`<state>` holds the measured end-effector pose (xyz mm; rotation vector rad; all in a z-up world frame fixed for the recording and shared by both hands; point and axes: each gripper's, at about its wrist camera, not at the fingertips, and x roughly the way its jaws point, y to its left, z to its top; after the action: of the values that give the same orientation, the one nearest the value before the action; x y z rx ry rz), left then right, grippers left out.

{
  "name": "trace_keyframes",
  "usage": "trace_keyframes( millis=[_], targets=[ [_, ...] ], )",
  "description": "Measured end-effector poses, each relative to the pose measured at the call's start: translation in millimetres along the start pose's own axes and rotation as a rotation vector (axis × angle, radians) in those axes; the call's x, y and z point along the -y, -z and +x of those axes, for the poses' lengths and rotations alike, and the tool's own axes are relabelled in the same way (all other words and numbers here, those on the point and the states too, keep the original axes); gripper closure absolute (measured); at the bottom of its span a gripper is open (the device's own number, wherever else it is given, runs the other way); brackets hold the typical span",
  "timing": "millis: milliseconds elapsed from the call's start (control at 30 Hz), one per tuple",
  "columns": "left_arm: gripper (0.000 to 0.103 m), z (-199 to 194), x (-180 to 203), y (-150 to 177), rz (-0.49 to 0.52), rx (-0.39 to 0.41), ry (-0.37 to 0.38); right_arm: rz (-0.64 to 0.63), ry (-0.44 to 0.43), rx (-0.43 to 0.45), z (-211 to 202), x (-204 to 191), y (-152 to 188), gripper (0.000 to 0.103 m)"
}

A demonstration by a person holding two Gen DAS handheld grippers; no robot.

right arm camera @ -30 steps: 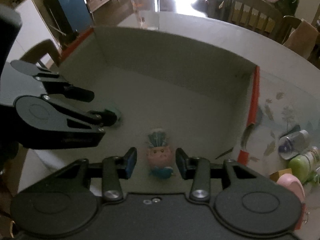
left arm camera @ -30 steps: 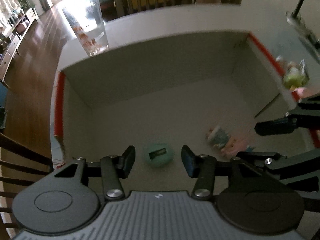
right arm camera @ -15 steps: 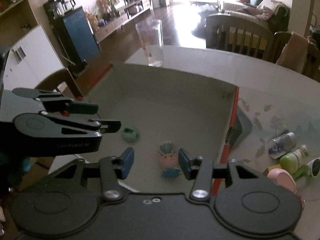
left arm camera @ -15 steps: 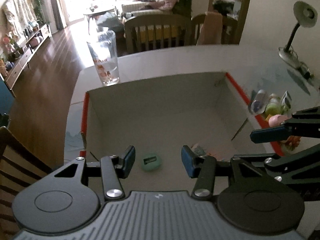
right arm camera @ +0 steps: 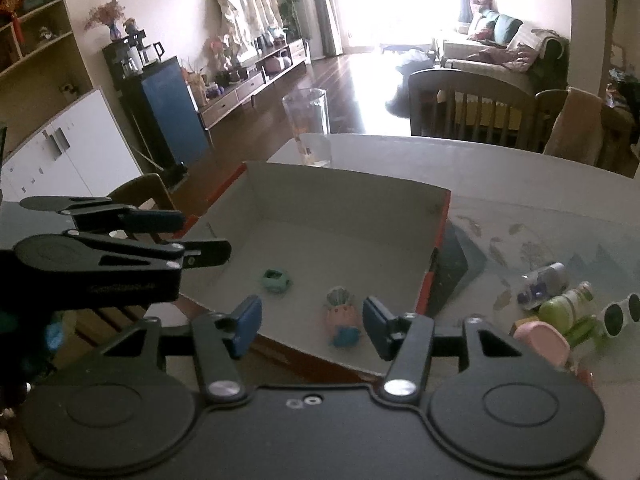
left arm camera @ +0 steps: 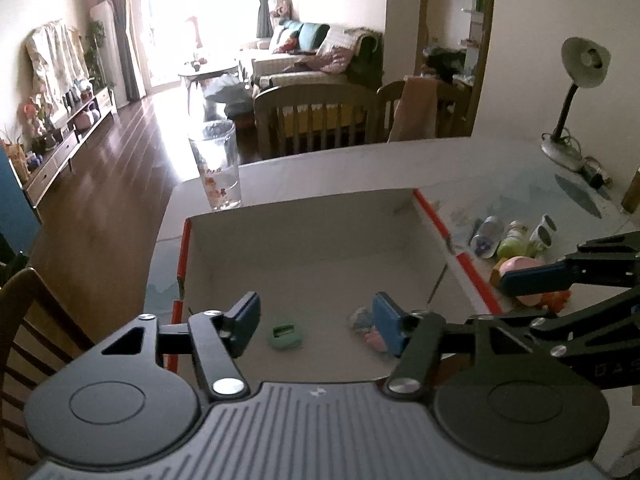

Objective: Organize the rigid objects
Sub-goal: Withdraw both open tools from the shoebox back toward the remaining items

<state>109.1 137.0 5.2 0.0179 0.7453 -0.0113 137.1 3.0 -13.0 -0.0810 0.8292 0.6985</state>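
Both grippers hang above an open cardboard box (left arm camera: pixel 320 236) on the table (right arm camera: pixel 500 176), their jaws parted, just widened and holding nothing. A small green object (left arm camera: pixel 285 337) lies on the box floor below the left gripper (left arm camera: pixel 316 322), in line with the gap between its fingers, while a pink-and-blue figurine (right arm camera: pixel 342 318) lies on its side beneath the right gripper (right arm camera: pixel 312 326), nearer its right finger. Bottles and other small items (right arm camera: pixel 560 308) remain clustered on the table outside the box's red-edged wall, near a tall glass (left arm camera: pixel 218 166).
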Motion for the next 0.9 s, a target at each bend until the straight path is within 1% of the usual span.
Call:
trace_keyframes(
  millis=[133,200,300,367,400,567,667,733,900],
  targets=[
    [0.041,-10,8,3,-0.012,0.017,-0.001,-0.011,-0.001,0.040,-13,0,5,0.045],
    [0.041,-14,11,5,-0.018,0.025,-0.001,-0.015,-0.001,0.059,-21,0,9,0.037],
    [0.041,-20,17,7,-0.034,0.037,-0.001,-0.016,-0.001,0.090,-32,5,13,0.034],
    [0.037,-24,20,8,-0.045,0.045,-0.001,-0.013,0.003,0.107,-38,9,15,0.031],
    [0.033,-25,22,8,-0.049,0.050,-0.001,-0.011,0.004,0.115,-41,11,17,0.029],
    [0.032,-30,34,9,-0.074,0.066,-0.004,-0.014,0.009,0.160,-58,23,22,0.020],
    [0.031,-31,42,10,-0.087,0.073,-0.005,-0.020,-0.002,0.180,-65,31,27,0.017],
    [0.022,-32,48,11,-0.093,0.080,-0.007,-0.028,-0.004,0.190,-70,36,31,0.015],
    [0.020,-32,65,9,-0.113,0.092,0.001,-0.027,-0.013,0.201,-79,53,41,0.011]
  ],
)
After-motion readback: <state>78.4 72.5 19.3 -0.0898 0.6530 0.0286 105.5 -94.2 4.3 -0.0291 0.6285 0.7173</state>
